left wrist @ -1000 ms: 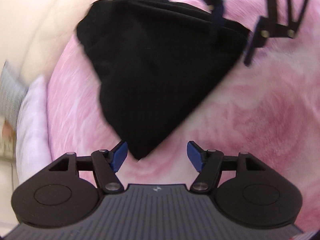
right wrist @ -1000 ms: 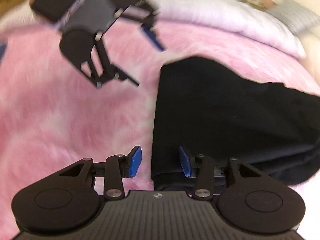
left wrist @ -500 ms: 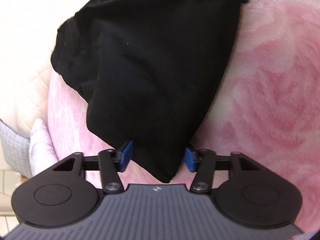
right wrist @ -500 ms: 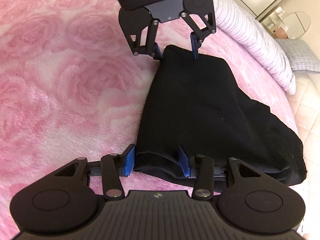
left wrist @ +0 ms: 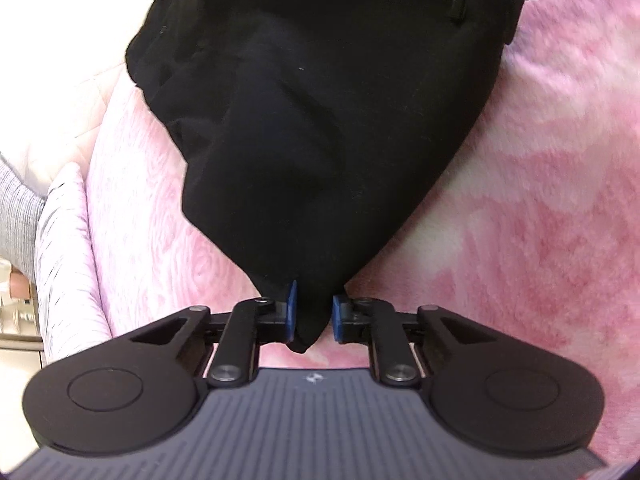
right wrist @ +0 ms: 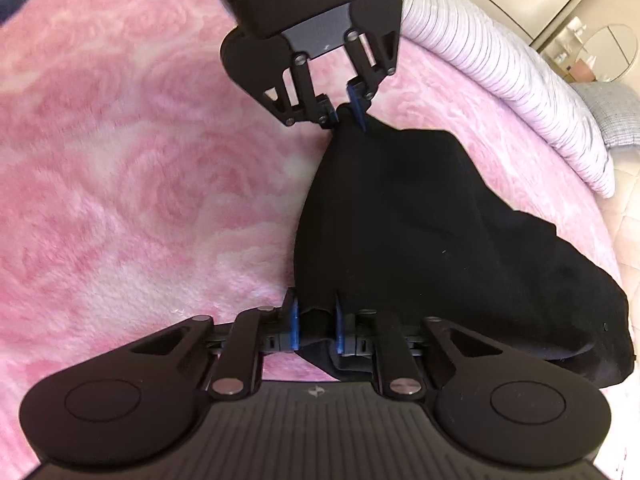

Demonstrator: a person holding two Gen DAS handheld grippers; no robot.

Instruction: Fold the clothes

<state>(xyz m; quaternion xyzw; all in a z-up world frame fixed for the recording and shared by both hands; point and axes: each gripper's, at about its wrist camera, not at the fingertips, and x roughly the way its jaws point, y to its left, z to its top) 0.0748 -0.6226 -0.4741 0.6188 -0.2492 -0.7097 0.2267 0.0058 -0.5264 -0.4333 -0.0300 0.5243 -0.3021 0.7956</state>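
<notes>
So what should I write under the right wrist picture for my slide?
Right gripper and left gripper each pinch a corner of the black garment over the pink rose blanket.

Garment (left wrist: 340,120): solid black, no print visible. Blanket (right wrist: 120,160) beneath it: pink plush with a tonal rose pattern, deeper pink swirls on paler pink. Left tongs (left wrist: 313,317): black linkage, blue pads, grey ribbed body behind. Right tongs (right wrist: 316,328): same black with blue pads. Striped pillow (right wrist: 520,92): pale lilac-white with thin dark lines. Second pillow (right wrist: 616,120): grey, fine check. Quilted cover (left wrist: 80,92) at the bed edge: cream.
</notes>
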